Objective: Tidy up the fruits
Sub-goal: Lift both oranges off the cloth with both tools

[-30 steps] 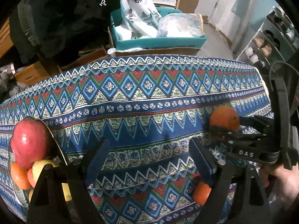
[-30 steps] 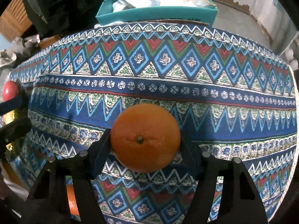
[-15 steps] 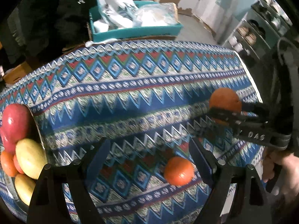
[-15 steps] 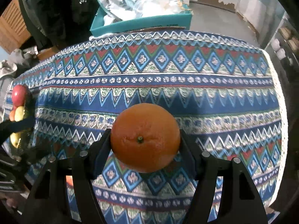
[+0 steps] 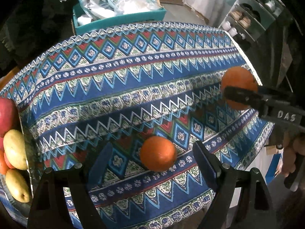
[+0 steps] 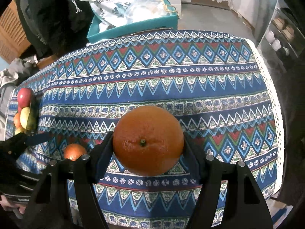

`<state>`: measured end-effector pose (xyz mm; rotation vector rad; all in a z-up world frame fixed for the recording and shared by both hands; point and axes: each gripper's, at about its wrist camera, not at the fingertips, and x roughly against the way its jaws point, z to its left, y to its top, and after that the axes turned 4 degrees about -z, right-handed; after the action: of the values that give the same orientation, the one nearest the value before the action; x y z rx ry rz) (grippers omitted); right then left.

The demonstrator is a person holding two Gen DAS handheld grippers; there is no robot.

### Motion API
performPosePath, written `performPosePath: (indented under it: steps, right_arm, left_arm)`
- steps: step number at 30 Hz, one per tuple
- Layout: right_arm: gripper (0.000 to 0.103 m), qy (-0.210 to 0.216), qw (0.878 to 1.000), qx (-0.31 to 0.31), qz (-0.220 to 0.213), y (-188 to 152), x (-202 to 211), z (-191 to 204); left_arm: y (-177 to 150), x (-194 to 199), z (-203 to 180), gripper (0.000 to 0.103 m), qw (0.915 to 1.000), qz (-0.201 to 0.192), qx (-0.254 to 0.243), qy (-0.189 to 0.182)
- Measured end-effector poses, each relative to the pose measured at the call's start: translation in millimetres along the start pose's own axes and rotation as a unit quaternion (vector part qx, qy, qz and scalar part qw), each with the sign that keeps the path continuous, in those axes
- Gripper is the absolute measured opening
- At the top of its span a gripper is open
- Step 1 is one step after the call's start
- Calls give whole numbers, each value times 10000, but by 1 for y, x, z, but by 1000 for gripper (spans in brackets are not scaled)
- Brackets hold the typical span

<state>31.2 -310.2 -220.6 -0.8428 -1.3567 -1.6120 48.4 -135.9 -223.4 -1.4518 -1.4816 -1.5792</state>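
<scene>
My right gripper (image 6: 147,145) is shut on a large orange (image 6: 148,140), stem end facing the camera, lifted above the patterned tablecloth (image 6: 171,87). The left wrist view shows that same orange (image 5: 239,82) in the right gripper's fingers (image 5: 246,95) at the right. A second orange (image 5: 158,153) lies on the cloth between the wide-apart jaws of my left gripper (image 5: 150,160), which is open and touches nothing. This orange (image 6: 74,151) also shows low left in the right wrist view. A dish of fruit (image 5: 13,148) with a red apple (image 5: 6,116) and yellow pears sits at the left edge.
A teal box (image 6: 133,28) with plastic bags stands behind the table's far edge. Dark clothing hangs at the back left. Shelves (image 5: 247,19) stand to the right past the table's lace-trimmed right edge (image 6: 274,99). A hand (image 5: 293,152) grips the right tool's handle.
My left gripper has shifted right along the table; the loose orange now lies between its open jaws and the fruit dish has slid to the frame's edge. The right gripper has risen with its orange.
</scene>
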Motion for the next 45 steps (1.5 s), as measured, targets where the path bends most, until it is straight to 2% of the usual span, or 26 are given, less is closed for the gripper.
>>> performPosePath:
  steps: [13,15,18,21,26,30,45]
  right_arm:
    - [69,116,9999,-63,-2,0,-2,-3]
    - [69,117,9999,-74,-1,1,-3,-4]
    - [69,127,9999,-89,3,2,-4,-4]
    - [69,135,9999,-67,2,2,-4,-3]
    - [69,103,9999,39,-33,3,-3,3]
    - [69,89,9998,115,-123,5,1,8]
    - [69,186,9962,328,-787,22,46,28]
  left_arm:
    - [-13,-33,0,86,9995,318,-67,12]
    - [-15,-36,-2,74,9992,388,-97,-4]
    - [-17,-41,-7,61,9986,486,-220,8]
    - [-19,-40,-14,49,9985,408,-348,-64]
    - [-18,-38,-20,48,9983,267,-499,130]
    - [-11,-27,-15,48,9989,122,-434,118]
    - [11,48,-5,48,9960,-800,-364,158]
